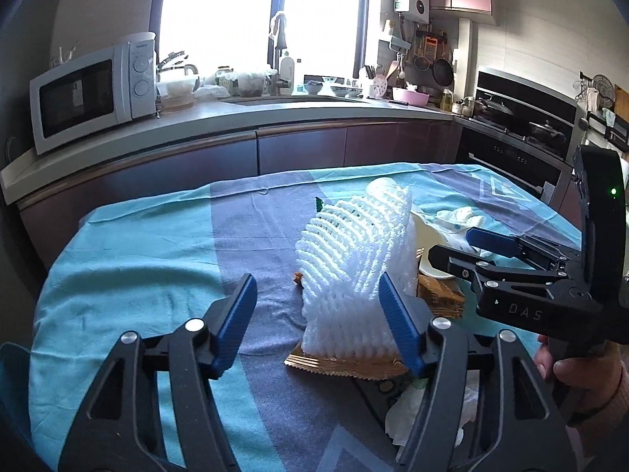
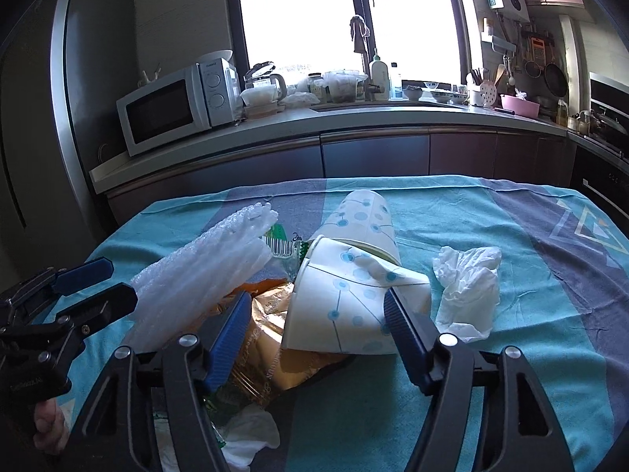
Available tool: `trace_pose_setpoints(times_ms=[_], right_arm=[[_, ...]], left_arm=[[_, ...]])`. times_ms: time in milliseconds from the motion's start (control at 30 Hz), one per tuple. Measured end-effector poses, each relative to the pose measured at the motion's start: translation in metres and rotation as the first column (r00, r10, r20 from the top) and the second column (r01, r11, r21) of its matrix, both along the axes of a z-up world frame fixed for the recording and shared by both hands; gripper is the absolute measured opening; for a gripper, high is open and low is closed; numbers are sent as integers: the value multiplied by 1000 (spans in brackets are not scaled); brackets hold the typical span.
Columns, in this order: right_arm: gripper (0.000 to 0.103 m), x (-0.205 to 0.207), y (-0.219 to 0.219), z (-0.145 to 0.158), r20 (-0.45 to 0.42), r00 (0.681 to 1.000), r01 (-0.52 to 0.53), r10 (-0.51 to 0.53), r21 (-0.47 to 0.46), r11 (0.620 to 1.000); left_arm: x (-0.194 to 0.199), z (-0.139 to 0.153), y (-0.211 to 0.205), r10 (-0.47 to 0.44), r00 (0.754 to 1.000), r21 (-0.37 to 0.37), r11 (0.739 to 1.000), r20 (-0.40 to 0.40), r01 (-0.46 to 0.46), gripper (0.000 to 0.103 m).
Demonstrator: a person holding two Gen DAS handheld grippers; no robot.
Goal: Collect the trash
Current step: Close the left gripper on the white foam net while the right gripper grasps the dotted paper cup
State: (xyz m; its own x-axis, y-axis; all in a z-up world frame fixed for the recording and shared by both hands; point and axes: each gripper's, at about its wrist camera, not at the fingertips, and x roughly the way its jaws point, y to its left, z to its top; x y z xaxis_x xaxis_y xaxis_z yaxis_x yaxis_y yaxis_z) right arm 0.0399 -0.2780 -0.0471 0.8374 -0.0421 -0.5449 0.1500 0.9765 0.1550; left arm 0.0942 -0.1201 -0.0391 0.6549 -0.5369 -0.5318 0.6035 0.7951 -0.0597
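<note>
A pile of trash lies on a blue cloth-covered table (image 1: 129, 259). A white foam fruit net (image 1: 354, 263) stands up on a gold snack wrapper (image 1: 342, 365). My left gripper (image 1: 318, 314) is open, its right pad touching the net; it also shows in the right wrist view (image 2: 98, 287). Two dotted paper cups (image 2: 354, 291) lie crushed on the gold wrapper (image 2: 271, 338). My right gripper (image 2: 318, 330) is open, its jaws either side of the nearer cup; it also shows in the left wrist view (image 1: 456, 244). A crumpled white tissue (image 2: 468, 287) lies right of the cups.
More tissue (image 2: 251, 436) and green packaging lie at the near table edge. Behind the table runs a kitchen counter (image 1: 243, 114) with a microwave (image 1: 90, 90), a sink and dishes. A stove (image 1: 523, 118) stands at the right and a fridge (image 2: 78, 78) at the left.
</note>
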Motion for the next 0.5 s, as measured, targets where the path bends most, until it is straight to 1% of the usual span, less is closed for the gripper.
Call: trace_pose_setpoints(times_ms=[33, 67, 100, 133, 167, 200, 233, 267, 333, 433, 500], right_arm=[[54, -1, -1, -1, 1, 1000, 1, -1, 6, 1000], [50, -2, -3, -2, 2, 1000, 0, 0, 12, 1000], [47, -2, -4, -2, 1, 1000, -2, 2, 16, 1000], [46, -4, -5, -2, 3, 1000, -4, 4, 22, 1000], [44, -5, -5, -1, 5, 1000, -7, 7, 25, 1000], [39, -6, -5, 0, 10, 1000, -9, 9, 26, 1000], [34, -8, -5, 0, 16, 1000, -12, 11, 26, 1000], [32, -10, -5, 2, 20, 1000, -16, 15, 26, 1000], [22, -13, -5, 4, 26, 999, -25, 24, 29, 999], [14, -17, -7, 8, 30, 999, -24, 23, 36, 999], [10, -19, -10, 8, 26, 1000, -18, 16, 43, 999]], left_arm=[[4, -2, 2, -11, 1000, -7, 1000, -17, 11, 53], [6, -4, 2, -20, 999, -14, 1000, -31, 20, 45], [7, -5, 2, -29, 999, -22, 999, -43, 28, 35], [11, -7, 0, -42, 997, -29, 999, -58, 41, 30], [13, -8, 0, -55, 996, -38, 998, -73, 52, 21], [16, -9, -1, -70, 994, -50, 997, -86, 66, 12], [18, -10, 0, -78, 993, -58, 996, -92, 73, 9], [18, -10, 2, -80, 992, -61, 995, -94, 74, 4], [16, -9, 2, -89, 992, -69, 994, -92, 83, 2], [10, -5, 3, -95, 992, -78, 993, -77, 89, 1], [6, -1, 6, -94, 993, -86, 992, -72, 88, 1]])
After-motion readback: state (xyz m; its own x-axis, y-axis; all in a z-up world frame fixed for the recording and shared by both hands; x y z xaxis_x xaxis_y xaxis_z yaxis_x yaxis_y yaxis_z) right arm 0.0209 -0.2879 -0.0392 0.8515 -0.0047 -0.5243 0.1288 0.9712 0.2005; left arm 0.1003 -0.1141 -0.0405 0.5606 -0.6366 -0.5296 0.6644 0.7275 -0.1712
